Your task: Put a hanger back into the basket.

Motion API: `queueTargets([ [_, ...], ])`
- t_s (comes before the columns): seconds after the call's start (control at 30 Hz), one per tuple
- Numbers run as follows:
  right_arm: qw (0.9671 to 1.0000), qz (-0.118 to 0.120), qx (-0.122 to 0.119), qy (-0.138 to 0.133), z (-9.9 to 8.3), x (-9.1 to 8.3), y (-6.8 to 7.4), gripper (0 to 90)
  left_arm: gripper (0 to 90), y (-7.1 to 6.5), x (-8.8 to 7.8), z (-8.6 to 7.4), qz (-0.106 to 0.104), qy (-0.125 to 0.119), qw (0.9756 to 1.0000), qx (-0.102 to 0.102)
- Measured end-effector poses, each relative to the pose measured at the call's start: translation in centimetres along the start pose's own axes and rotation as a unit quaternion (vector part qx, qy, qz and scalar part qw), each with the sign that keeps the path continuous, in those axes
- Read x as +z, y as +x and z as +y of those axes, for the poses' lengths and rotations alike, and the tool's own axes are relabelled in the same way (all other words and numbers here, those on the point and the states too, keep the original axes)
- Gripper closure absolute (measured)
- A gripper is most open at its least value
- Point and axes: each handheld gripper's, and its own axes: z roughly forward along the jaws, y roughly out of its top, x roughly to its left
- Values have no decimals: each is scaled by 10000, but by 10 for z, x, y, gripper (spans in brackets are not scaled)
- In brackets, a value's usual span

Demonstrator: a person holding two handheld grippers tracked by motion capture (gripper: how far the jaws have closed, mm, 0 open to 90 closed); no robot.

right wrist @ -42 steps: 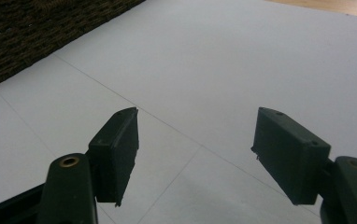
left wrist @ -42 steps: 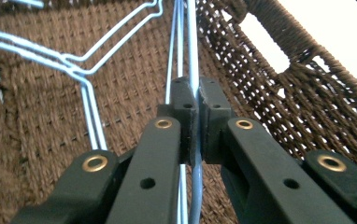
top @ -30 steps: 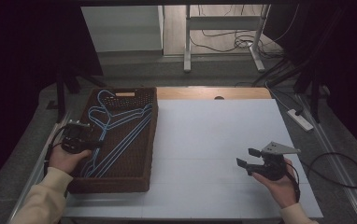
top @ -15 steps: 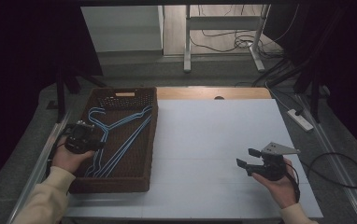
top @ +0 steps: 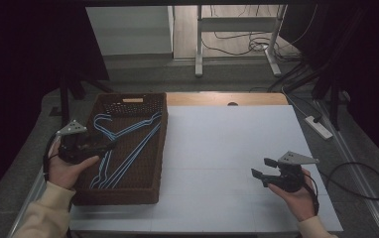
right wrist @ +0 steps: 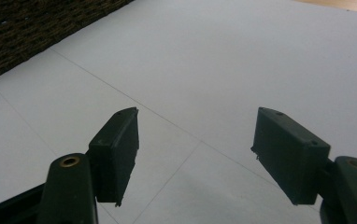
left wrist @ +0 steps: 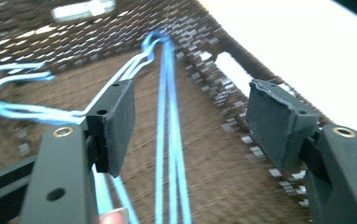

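Left gripper [top: 109, 146] sits over the left rim of the brown wicker basket [top: 160, 144], jaws pointing in across it; jaws have just been opening and now stand apart with nothing pressed between the pads. In the left gripper view the gap [left wrist: 190, 126] looks down on the blue wire hangers [left wrist: 167, 140], which run along the basket floor below the jaws, hooks off to the left of that view; hangers are not gripped. From the high view the hangers [top: 128, 148] lie in a loose stack inside the basket, hooks toward the far left corner, long bars slanting toward the near end. Basket stands at the left edge of the white table [top: 227, 148]. Right gripper [top: 261, 170] is held just above the table near its right front, well apart from the basket, jaws wide apart and holding nothing; right gripper view shows the gap [right wrist: 195, 149] over bare white tabletop, basket wall in the upper left corner.
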Motion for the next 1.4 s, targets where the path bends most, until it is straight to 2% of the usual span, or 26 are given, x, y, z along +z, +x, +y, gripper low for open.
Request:
queueTargets([
  [0.1,10000,38,9,-6,-1,-1,0,315,324,-9,-2,-4,-217,-106,9997,-25],
  [0.23,10000,52,61,15,-4,-4,-3,312,320,-23,-7,-11,-382,-250,9989,51],
  [0.37,9999,46,113,27,-6,-8,-6,309,315,-42,-10,-21,-451,-381,9979,265],
  [0.57,9998,-8,172,27,-12,-16,-11,306,309,-58,-8,-35,-607,-457,9966,318],
  [0.73,9997,-77,239,20,-17,-22,-15,306,307,-65,-5,-42,-648,-537,9958,351],
  [0.83,9995,-106,281,-1,-20,-26,-18,306,309,-72,-2,-49,-630,-633,9950,446],
  [0.97,9994,-123,320,-31,-22,-29,-20,306,308,-75,4,-56,-639,-613,9949,477],
  [1.13,9996,-105,240,-41,-24,-31,-19,306,308,-79,9,-65,-634,-593,9949,504],
  [1.4,9999,-68,150,-30,-24,-28,-16,306,307,-81,14,-69,-592,-585,9951,527],
])
